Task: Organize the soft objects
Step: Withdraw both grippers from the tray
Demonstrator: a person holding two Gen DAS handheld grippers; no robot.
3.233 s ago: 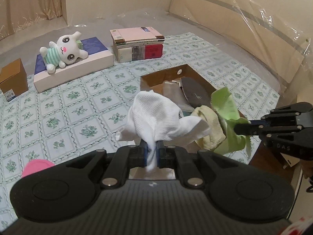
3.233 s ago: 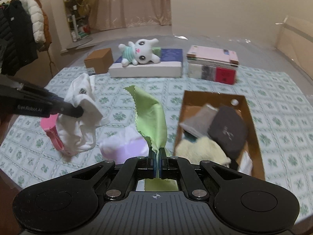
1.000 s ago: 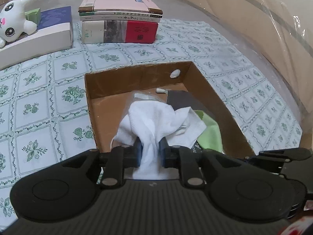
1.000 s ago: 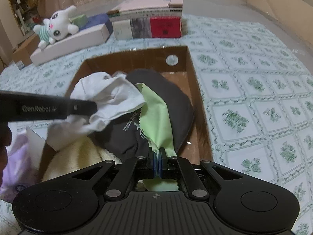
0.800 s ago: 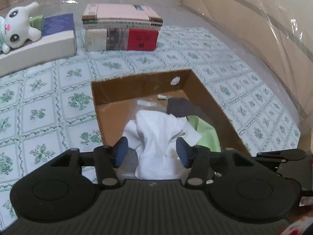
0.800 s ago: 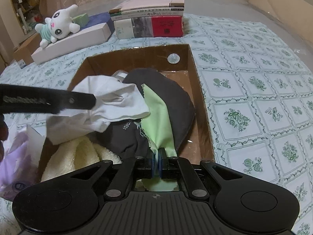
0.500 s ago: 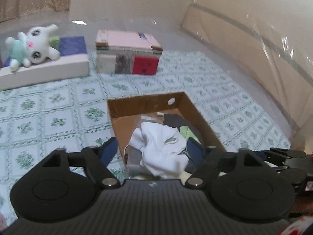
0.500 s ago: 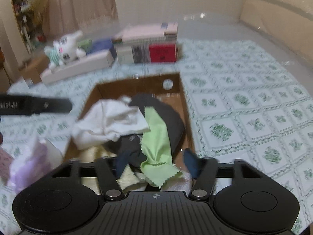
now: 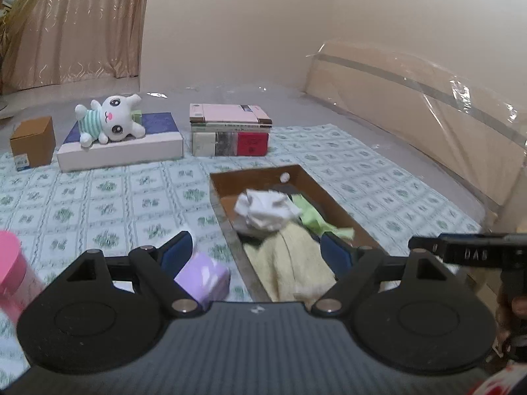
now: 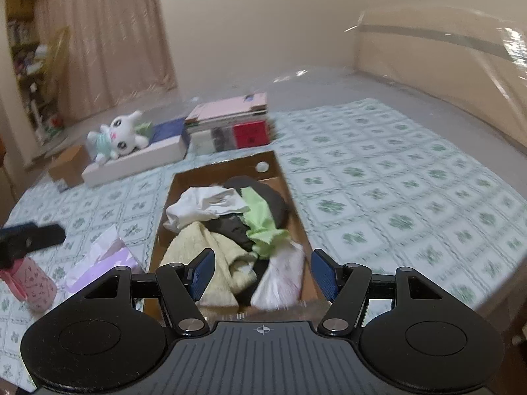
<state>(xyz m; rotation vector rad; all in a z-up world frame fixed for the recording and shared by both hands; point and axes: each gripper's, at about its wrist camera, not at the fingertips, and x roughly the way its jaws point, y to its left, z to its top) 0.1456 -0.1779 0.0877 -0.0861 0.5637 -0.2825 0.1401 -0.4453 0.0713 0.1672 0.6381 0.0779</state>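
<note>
A brown cardboard box (image 9: 332, 200) lies on the patterned bedspread with soft things piled in it. On top are a white cloth (image 9: 266, 212) and a green cloth (image 9: 314, 220), over a yellow towel (image 9: 290, 263) and a dark cap (image 10: 263, 186). My left gripper (image 9: 255, 251) is open and empty, back from the box's near end. My right gripper (image 10: 263, 271) is open too, above the near end, with the white cloth (image 10: 204, 204) and green cloth (image 10: 263, 222) lying loose ahead. One left finger (image 10: 33, 233) shows at the far left.
A purple tissue pack (image 9: 204, 276) and a pink cup (image 9: 10, 263) sit left of the box. Farther back are a plush bunny (image 9: 108, 123) on a flat white box, a stack of books (image 9: 230, 131) and a small carton (image 9: 33, 140). A plastic-wrapped headboard (image 9: 428, 105) runs along the right.
Both grippers opened, dropping the white cloth and the green cloth into the box. Both then drew back and upward, so the box now looks smaller and farther away.
</note>
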